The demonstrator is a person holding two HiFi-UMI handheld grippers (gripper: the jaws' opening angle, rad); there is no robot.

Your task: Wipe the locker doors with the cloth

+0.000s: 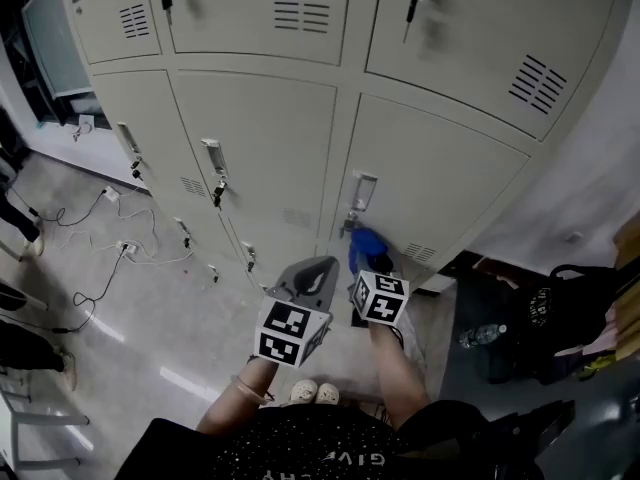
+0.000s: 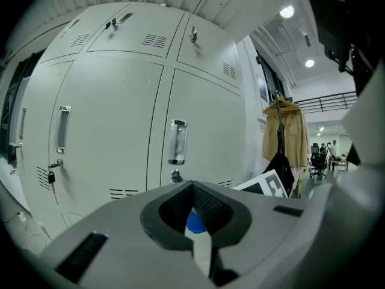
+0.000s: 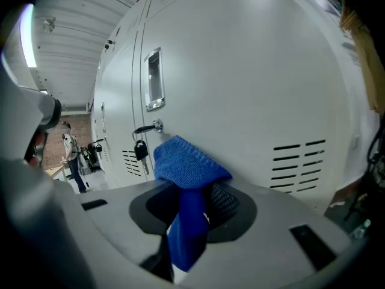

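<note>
Pale grey locker doors (image 1: 430,183) fill the upper head view. My right gripper (image 1: 368,260) is shut on a blue cloth (image 1: 367,247), held just below the handle (image 1: 362,191) of the lower right door. In the right gripper view the cloth (image 3: 189,167) bunches out of the jaws of that gripper (image 3: 194,191), close to the door (image 3: 240,101); I cannot tell whether it touches. My left gripper (image 1: 308,276) hovers beside it to the left, shut and empty. In the left gripper view that gripper (image 2: 194,212) points at a locker door (image 2: 207,131).
Keys hang from the locks (image 3: 141,151) of several doors. Cables and a power strip (image 1: 125,248) lie on the floor at left. A black bag (image 1: 545,318) and a water bottle (image 1: 478,336) sit at right. A coat (image 2: 286,131) hangs beyond the lockers.
</note>
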